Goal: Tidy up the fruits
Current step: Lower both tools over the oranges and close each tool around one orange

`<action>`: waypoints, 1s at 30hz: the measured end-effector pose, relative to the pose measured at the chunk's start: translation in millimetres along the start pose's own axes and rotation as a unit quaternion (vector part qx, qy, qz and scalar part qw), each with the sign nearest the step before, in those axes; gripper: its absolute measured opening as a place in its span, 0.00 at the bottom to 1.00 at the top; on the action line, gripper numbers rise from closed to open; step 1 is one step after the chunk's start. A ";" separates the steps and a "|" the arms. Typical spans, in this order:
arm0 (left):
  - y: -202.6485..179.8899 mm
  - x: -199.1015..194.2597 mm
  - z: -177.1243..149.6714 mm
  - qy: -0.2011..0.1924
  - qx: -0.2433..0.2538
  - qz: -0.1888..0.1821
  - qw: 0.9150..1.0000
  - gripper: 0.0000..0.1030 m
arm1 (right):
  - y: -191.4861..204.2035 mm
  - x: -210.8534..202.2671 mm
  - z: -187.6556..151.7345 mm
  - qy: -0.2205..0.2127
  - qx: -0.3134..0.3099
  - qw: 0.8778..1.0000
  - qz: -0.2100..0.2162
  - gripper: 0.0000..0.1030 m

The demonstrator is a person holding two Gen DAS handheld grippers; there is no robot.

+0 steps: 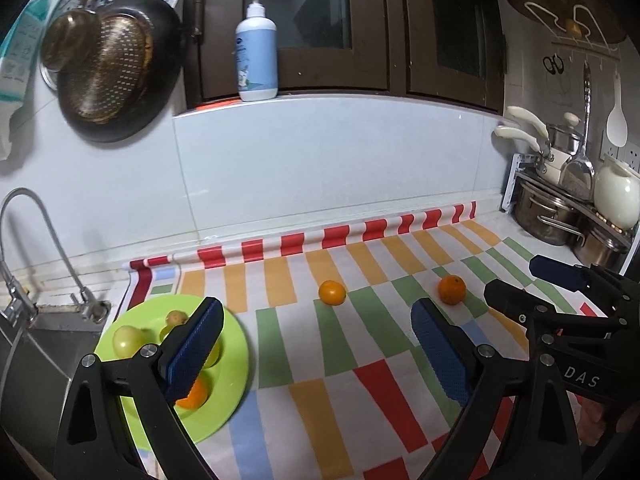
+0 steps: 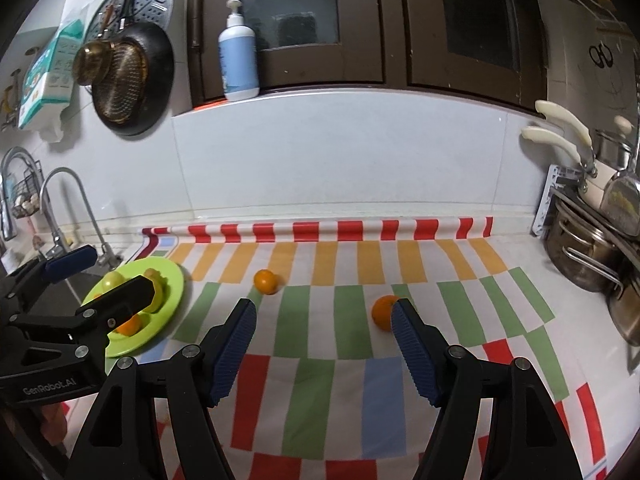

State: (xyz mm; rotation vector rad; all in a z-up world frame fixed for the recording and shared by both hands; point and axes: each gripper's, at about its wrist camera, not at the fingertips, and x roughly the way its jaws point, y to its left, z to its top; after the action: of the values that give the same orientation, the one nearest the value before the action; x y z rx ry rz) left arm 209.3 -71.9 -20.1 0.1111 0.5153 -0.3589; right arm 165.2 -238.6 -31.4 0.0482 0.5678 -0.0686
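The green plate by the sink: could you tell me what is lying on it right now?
The green plate holds pale green fruits, a small brownish one and an orange. The left gripper, its jaws open and empty, covers part of the plate, so more could be hidden.

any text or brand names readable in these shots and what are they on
"DAS" on the black body of the right gripper, in the left wrist view.
"GenRobot.AI" on the black body of the left gripper, in the right wrist view.
The pump bottle label and the carton on the wall: print too small and blurred to read.
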 end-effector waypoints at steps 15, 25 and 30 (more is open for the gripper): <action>-12.9 75.8 2.5 0.047 0.028 -0.012 0.998 0.93 | -33.3 63.9 -6.8 0.044 0.046 0.998 -0.021 0.69; -15.0 129.9 -2.5 0.088 0.040 -0.026 0.995 0.83 | -52.7 118.4 -17.9 0.099 0.074 0.992 -0.036 0.69; -15.4 154.1 -6.5 0.105 0.038 -0.031 0.993 0.75 | -60.4 140.5 -22.9 0.123 0.090 0.987 -0.041 0.68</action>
State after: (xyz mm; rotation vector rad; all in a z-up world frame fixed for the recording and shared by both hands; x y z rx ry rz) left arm 325.4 -132.3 -103.1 0.2074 0.7139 -0.4298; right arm 266.3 -304.6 -128.0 0.2116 0.8089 -0.1968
